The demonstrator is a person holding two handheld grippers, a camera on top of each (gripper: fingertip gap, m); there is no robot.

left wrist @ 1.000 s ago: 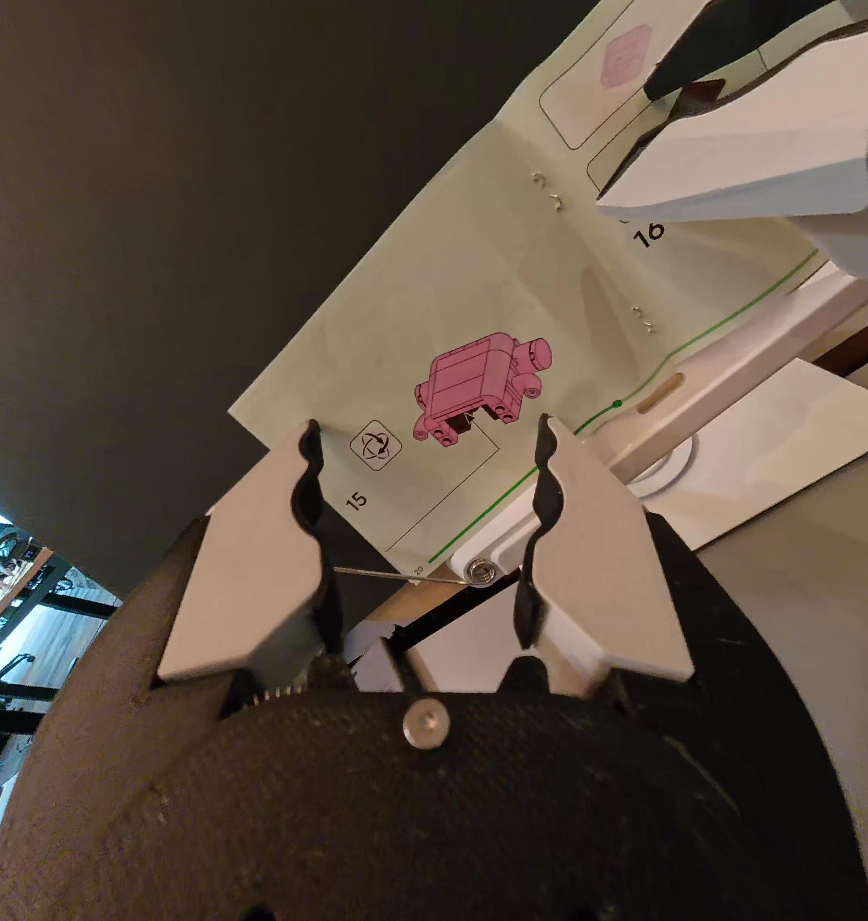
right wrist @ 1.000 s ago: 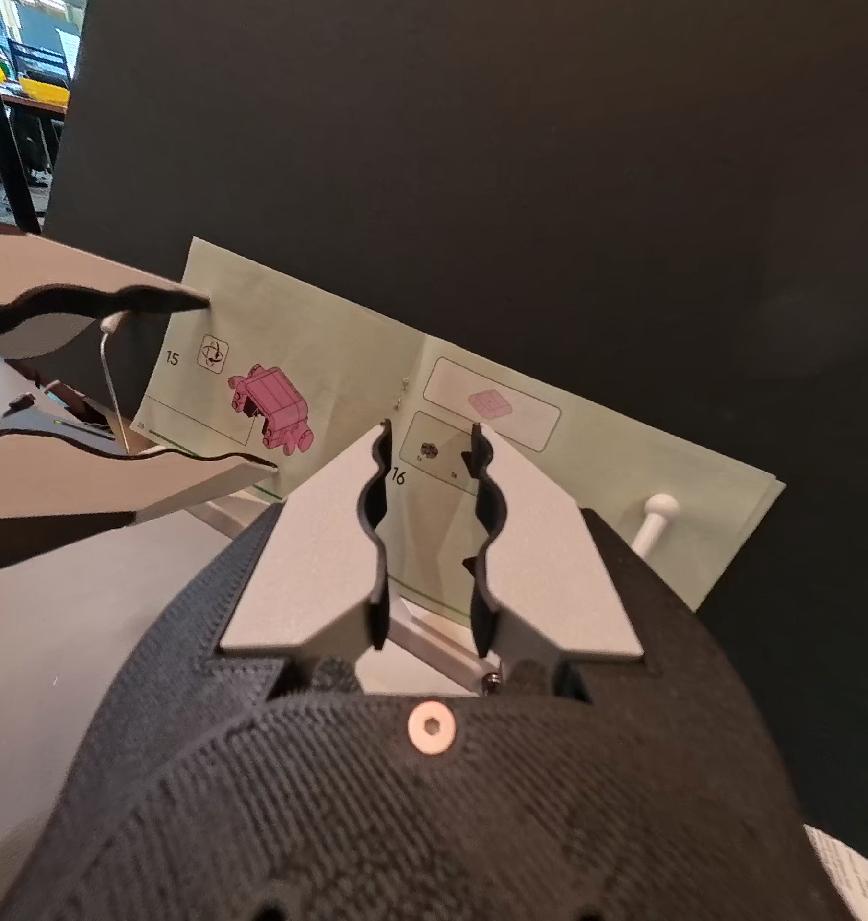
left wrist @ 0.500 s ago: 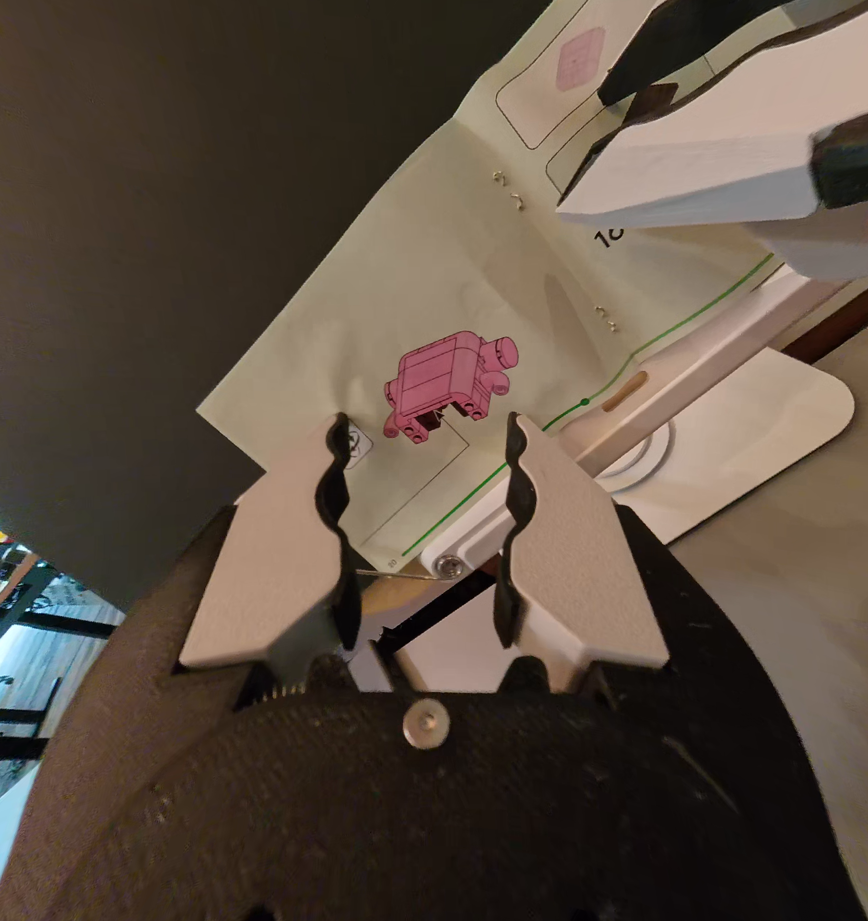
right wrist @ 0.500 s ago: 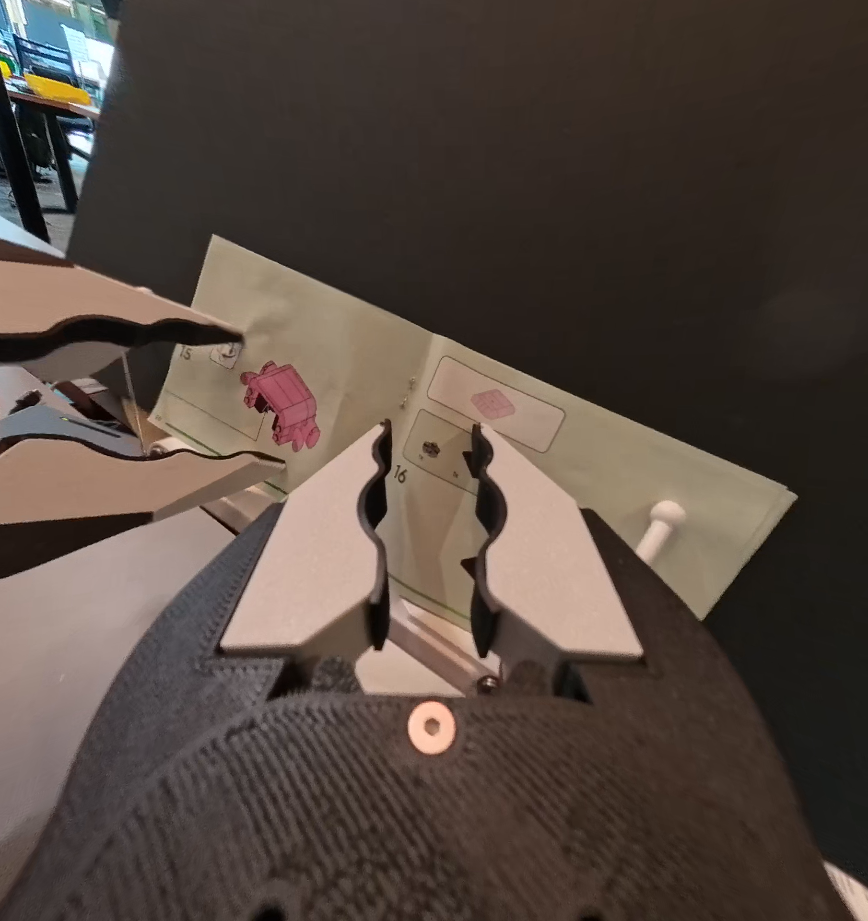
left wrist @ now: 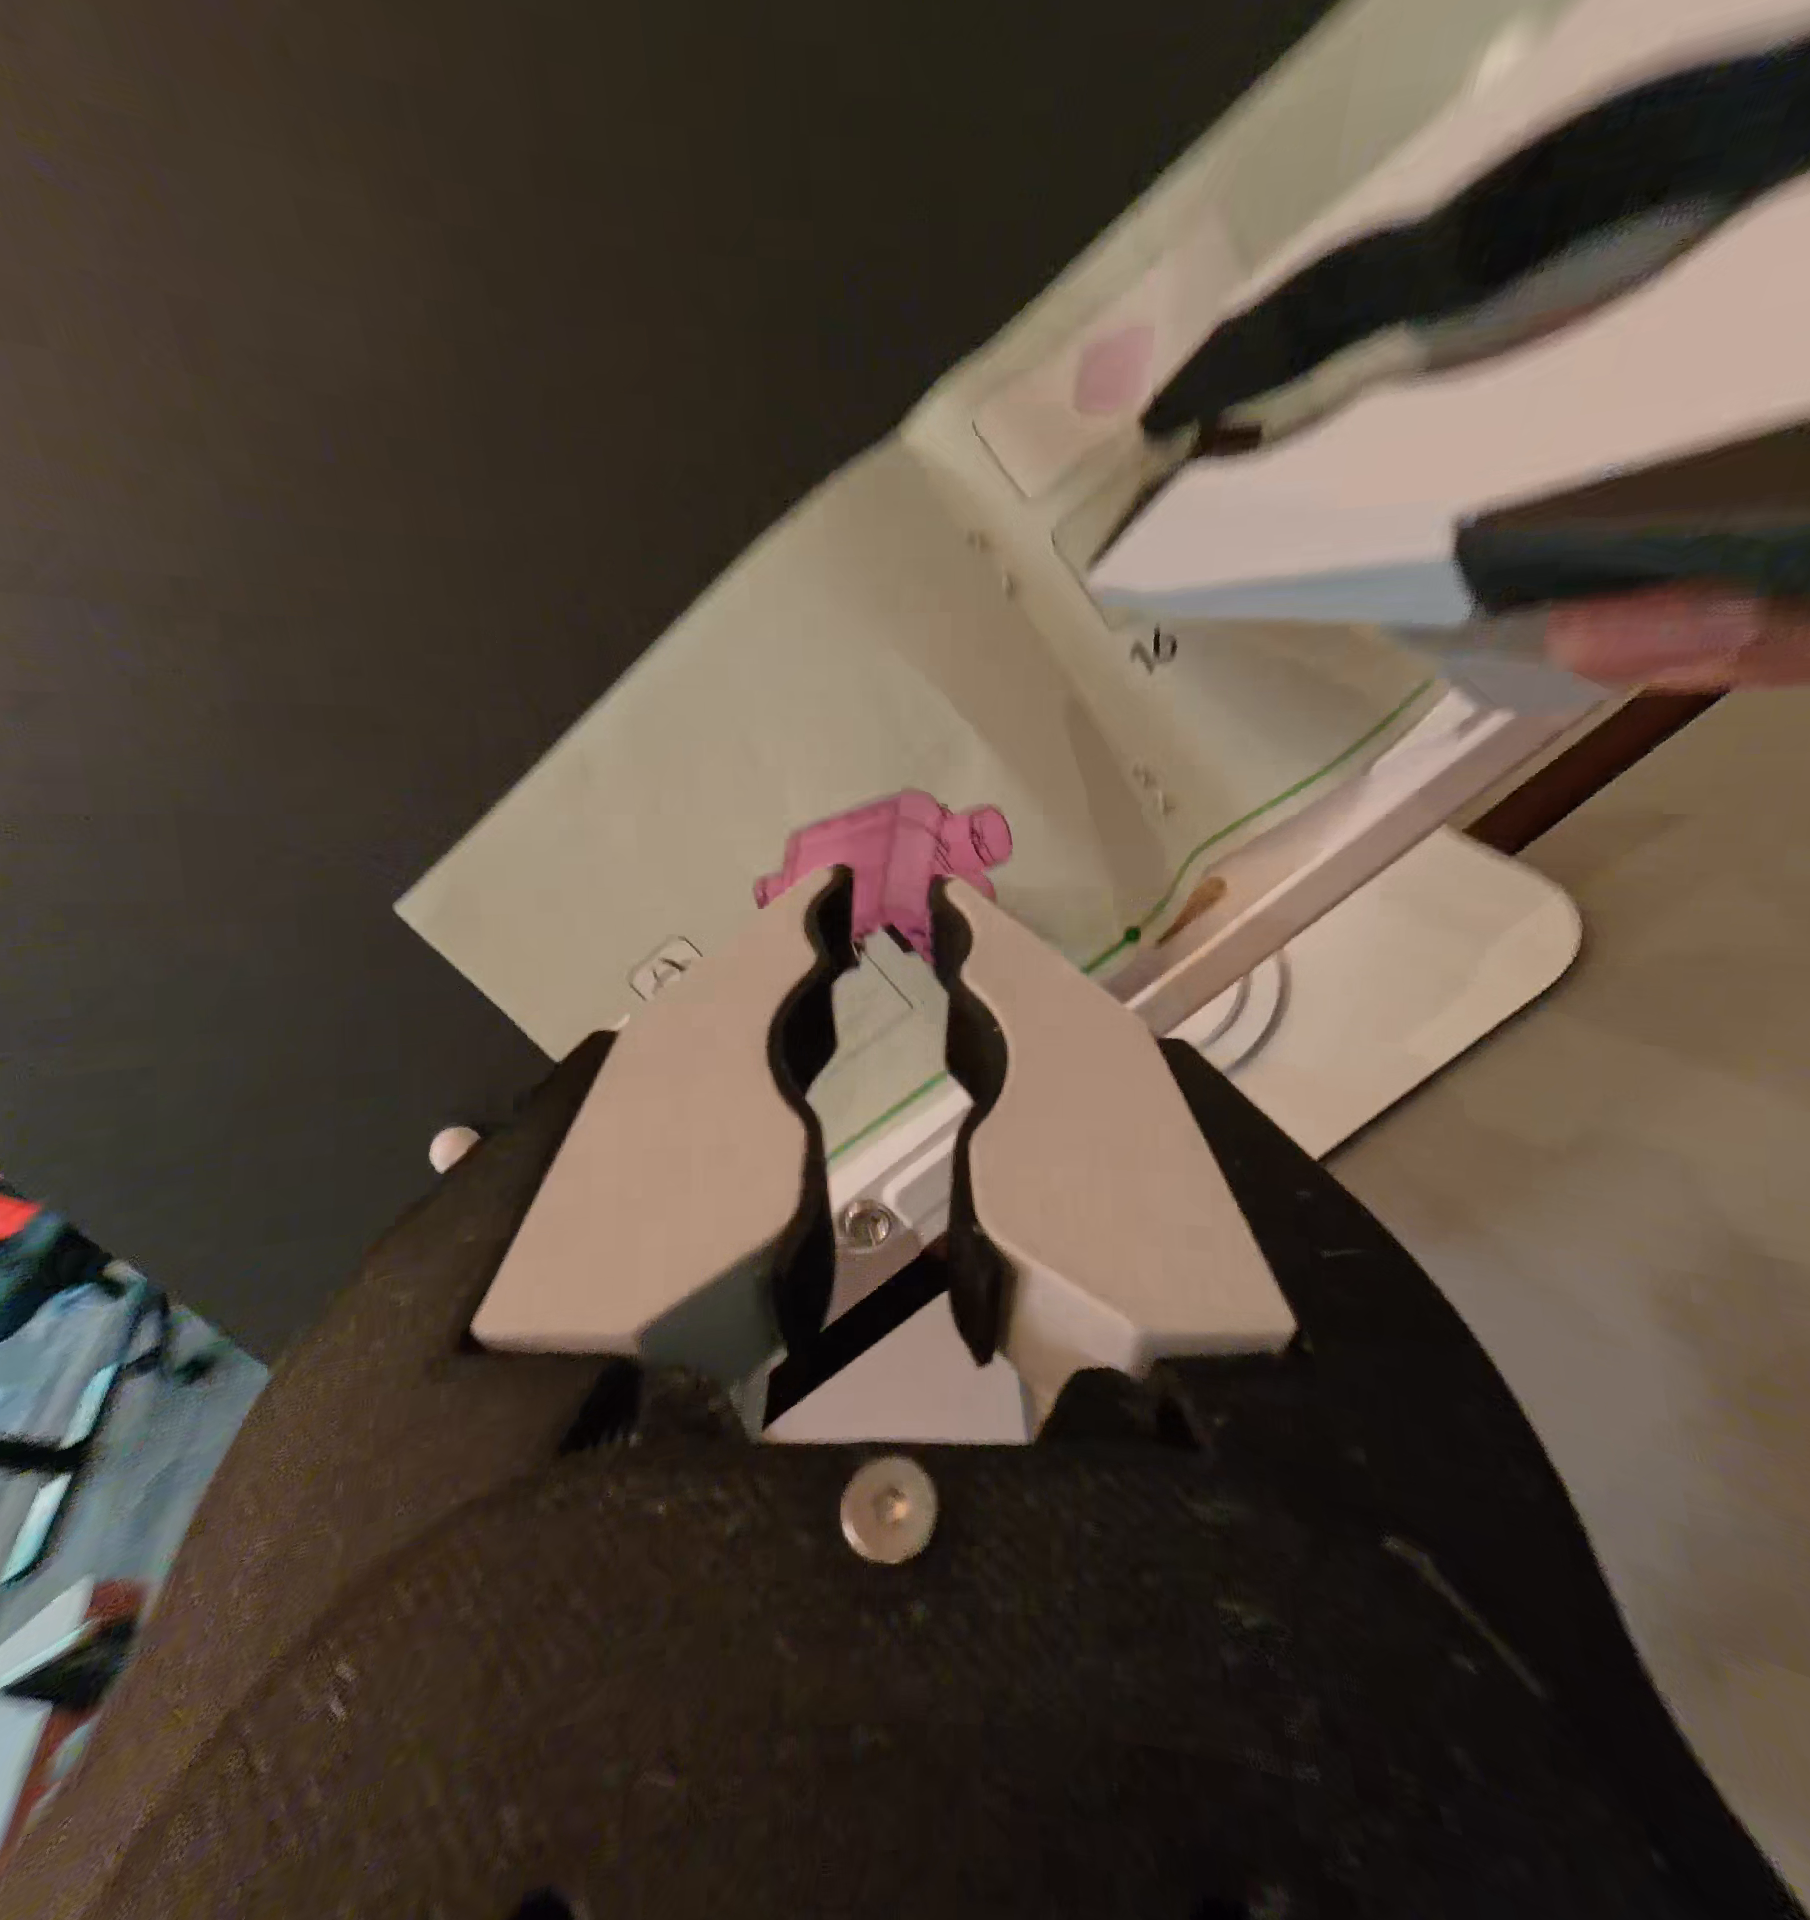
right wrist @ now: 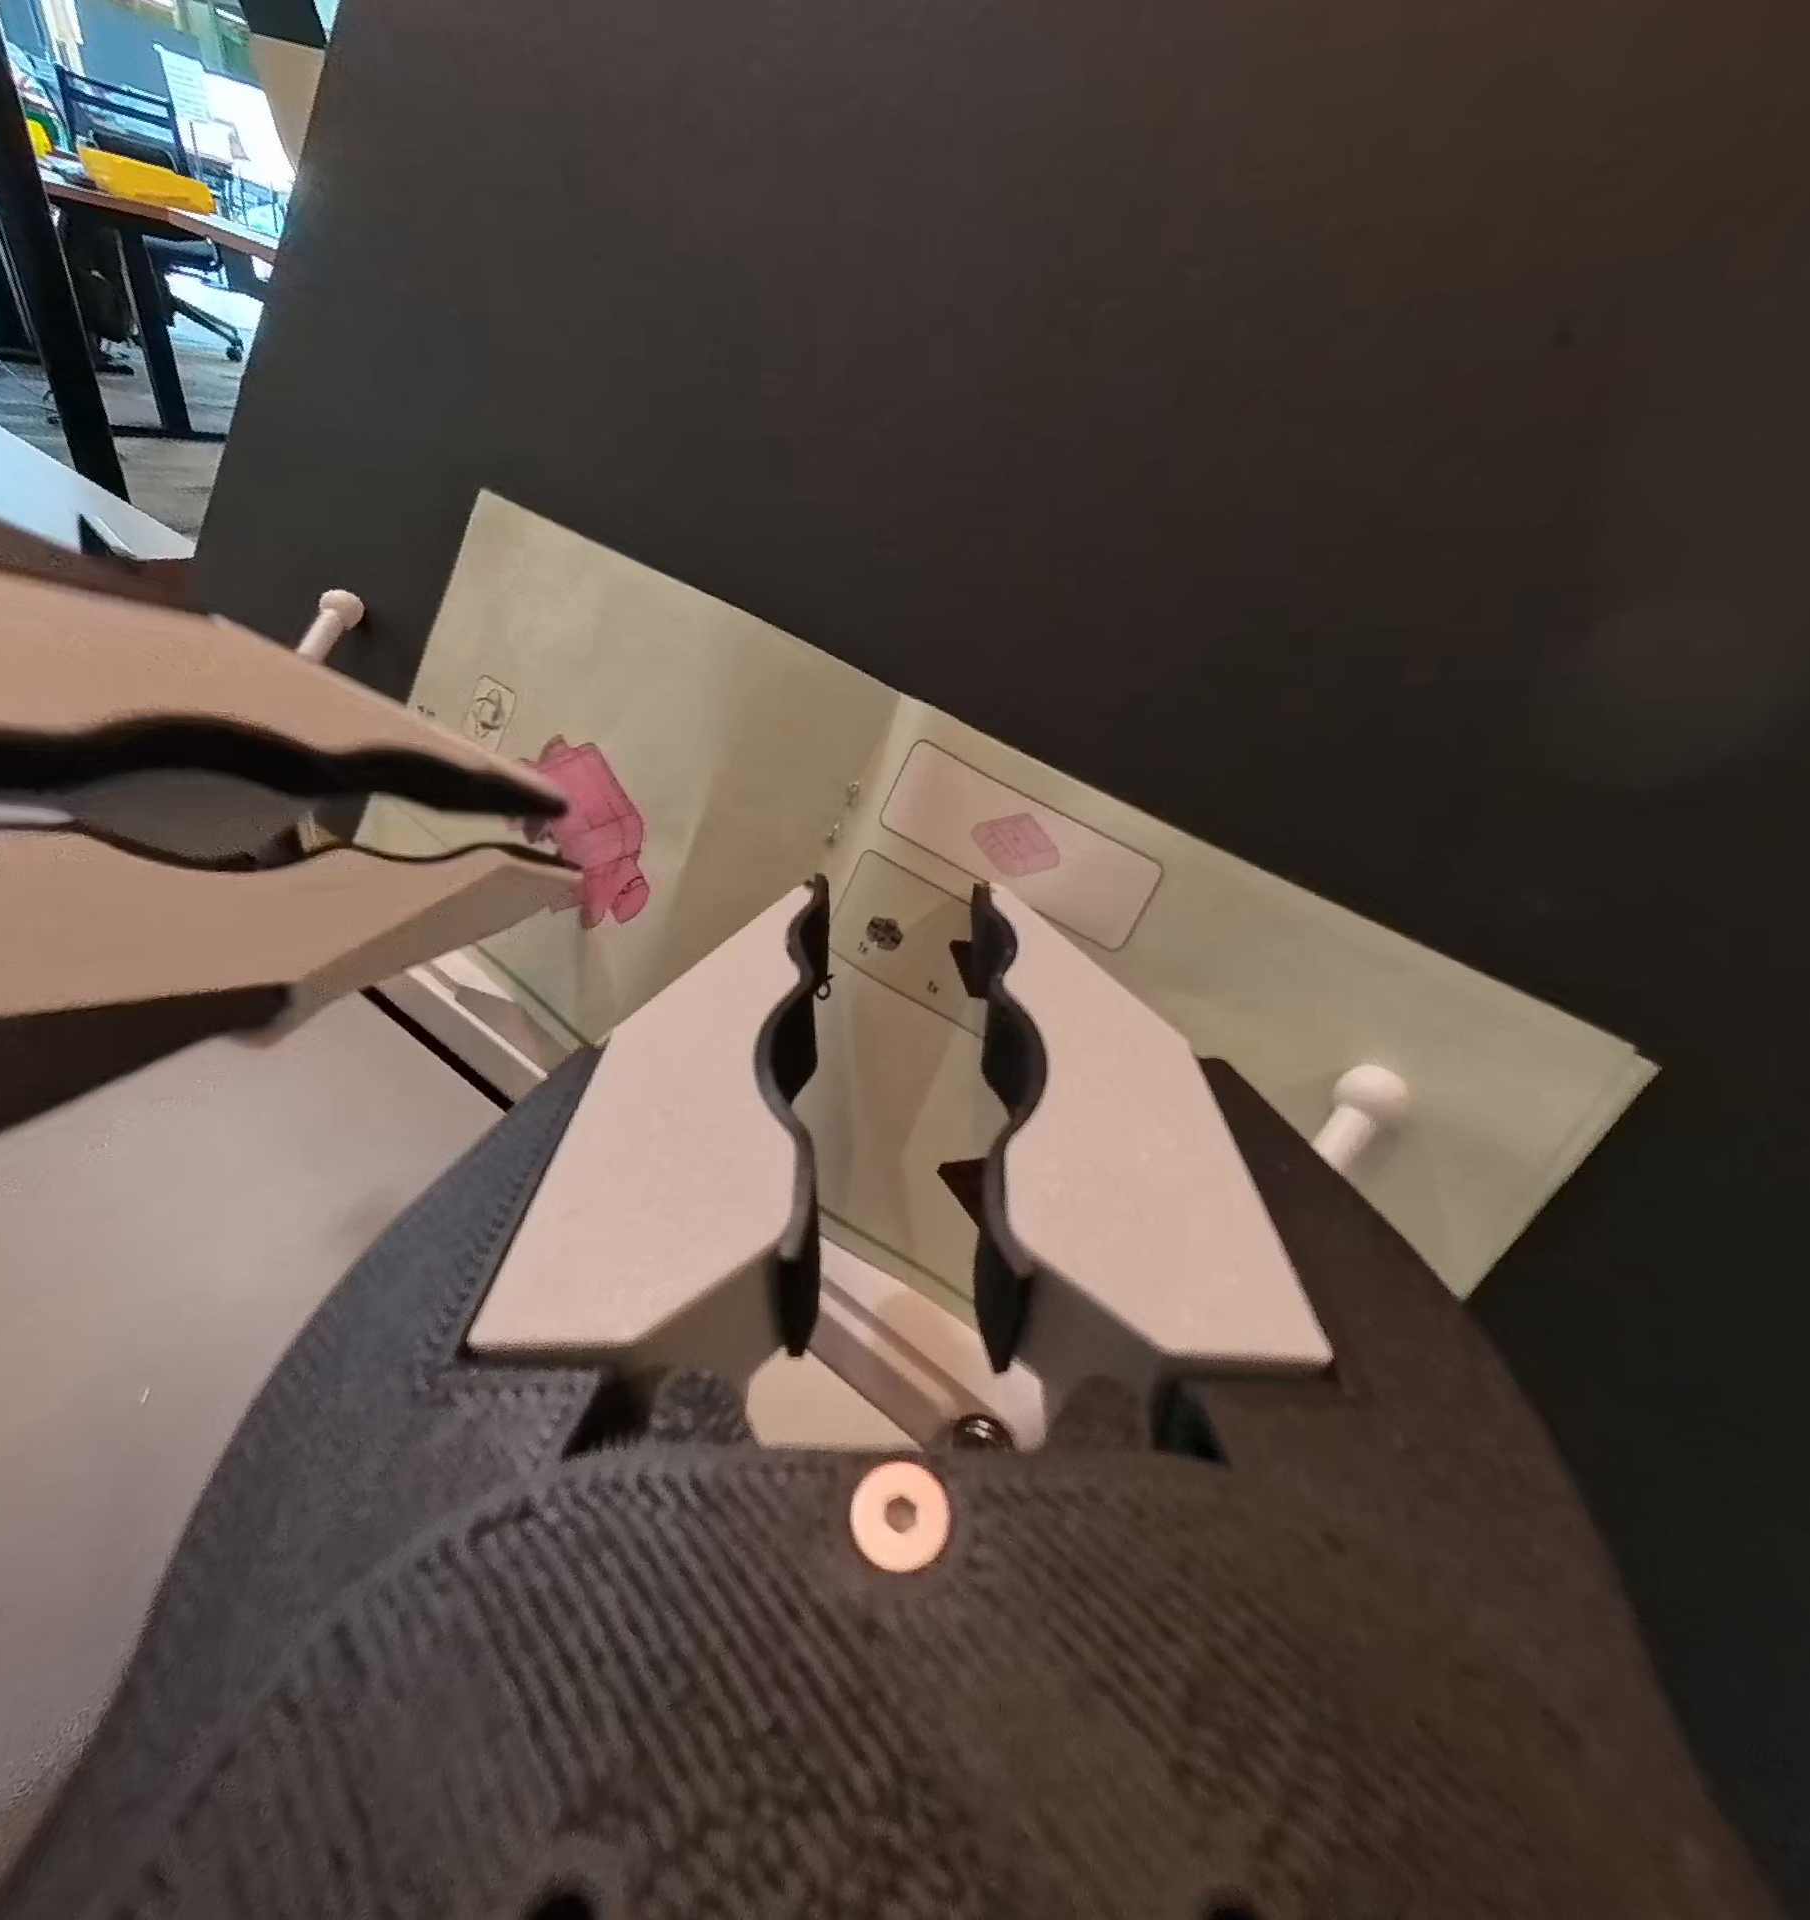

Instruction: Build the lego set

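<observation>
A pale green instruction booklet (left wrist: pixel 880 675) stands open on a white stand (left wrist: pixel 1400 987); it also shows in the right wrist view (right wrist: pixel 735 790). My left gripper (left wrist: pixel 890 894) is narrowly open and empty, with its tips close to the pink model drawing on the left page. It enters the right wrist view from the left (right wrist: pixel 568 842). My right gripper (right wrist: pixel 896 894) points at the right page and is shut on a small dark brown piece (right wrist: pixel 968 951). The left wrist view shows that gripper (left wrist: pixel 1124 509), blurred, with the piece (left wrist: pixel 1230 436) at its tips.
A black backboard (right wrist: pixel 1088 364) rises behind the booklet. Two white ball-ended pegs (right wrist: pixel 1368 1091) (right wrist: pixel 338 608) hold the pages. The grey table (left wrist: pixel 1607 1351) lies in front of the stand. Desks and chairs show far off at the left (right wrist: pixel 101 260). Across from one pair of fingers to the other is roughly 8 cm.
My left gripper has narrowed its jaws and moved forward to the pink drawing on the left page. My right gripper keeps the same jaw width and has shifted a little.
</observation>
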